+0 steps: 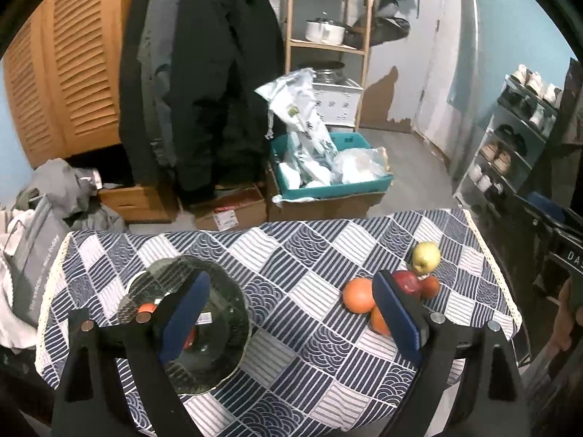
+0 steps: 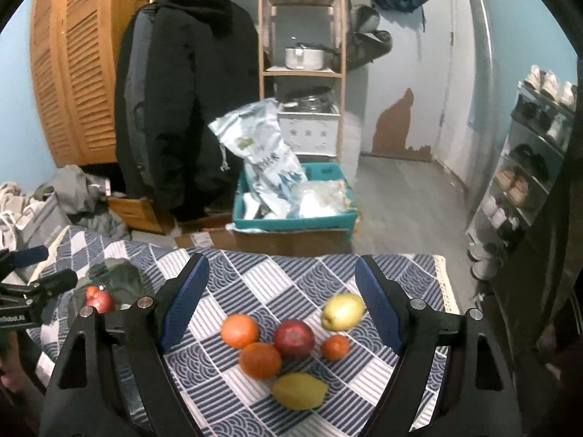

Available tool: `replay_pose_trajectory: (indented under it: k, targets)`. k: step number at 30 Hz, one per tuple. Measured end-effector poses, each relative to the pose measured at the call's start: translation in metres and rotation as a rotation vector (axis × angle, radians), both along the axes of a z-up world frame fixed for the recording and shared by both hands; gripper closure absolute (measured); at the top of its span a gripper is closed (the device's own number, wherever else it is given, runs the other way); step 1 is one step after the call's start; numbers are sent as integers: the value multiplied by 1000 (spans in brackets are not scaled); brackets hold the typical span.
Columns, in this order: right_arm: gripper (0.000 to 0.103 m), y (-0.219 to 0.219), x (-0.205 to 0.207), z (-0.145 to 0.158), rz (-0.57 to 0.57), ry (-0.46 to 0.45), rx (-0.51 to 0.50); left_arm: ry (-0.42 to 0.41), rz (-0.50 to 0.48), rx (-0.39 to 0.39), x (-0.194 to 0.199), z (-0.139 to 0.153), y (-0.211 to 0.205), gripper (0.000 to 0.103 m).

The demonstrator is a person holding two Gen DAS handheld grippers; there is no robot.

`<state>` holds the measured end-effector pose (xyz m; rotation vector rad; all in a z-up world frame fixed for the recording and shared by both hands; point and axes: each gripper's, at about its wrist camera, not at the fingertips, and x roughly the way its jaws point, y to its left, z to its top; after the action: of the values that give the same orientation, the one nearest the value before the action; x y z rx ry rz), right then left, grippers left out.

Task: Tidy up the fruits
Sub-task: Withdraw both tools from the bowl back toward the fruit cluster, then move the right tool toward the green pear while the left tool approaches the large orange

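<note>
A cluster of fruit lies on the checked tablecloth (image 2: 255, 276): a large orange (image 2: 239, 330), a second orange (image 2: 260, 359), a red apple (image 2: 293, 338), a small tangerine (image 2: 334, 347), a yellow-green apple (image 2: 342, 311) and a lemon (image 2: 299, 390). My right gripper (image 2: 280, 309) is open above the cluster, touching nothing. My left gripper (image 1: 291, 317) is open and empty, its left finger over a glass bowl (image 1: 189, 324) that holds a red apple (image 2: 100, 300) and a small orange fruit. The cluster shows at the right in the left wrist view (image 1: 359, 295).
The table's far edge (image 1: 255, 227) borders a floor with cardboard boxes (image 1: 226, 211), a teal crate of bags (image 1: 328, 171), hanging coats (image 1: 196, 83), a wooden shelf (image 1: 328, 36) and a shoe rack (image 1: 510, 138). Grey bags and clothes (image 1: 32, 240) lie left of the table.
</note>
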<state>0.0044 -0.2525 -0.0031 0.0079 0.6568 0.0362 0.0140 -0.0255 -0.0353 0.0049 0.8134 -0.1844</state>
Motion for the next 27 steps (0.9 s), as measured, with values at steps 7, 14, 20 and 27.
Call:
replay_pose_trajectory:
  k: [7,14,20,27]
  targets:
    - [21,-19,-4,-17,-32,43,-13,39,-29,5,7,-14,-17,11]
    - [21,-30,2,-51,-30,133,4,108,-48,-4,18,-37,-28,11]
    - [21,-35,4,-82,-17,214,26,176,-42,24,25,-69,-39,11]
    - [21,-31,9,-120,12,314,24,245,-65,45,30,-102,-51,11]
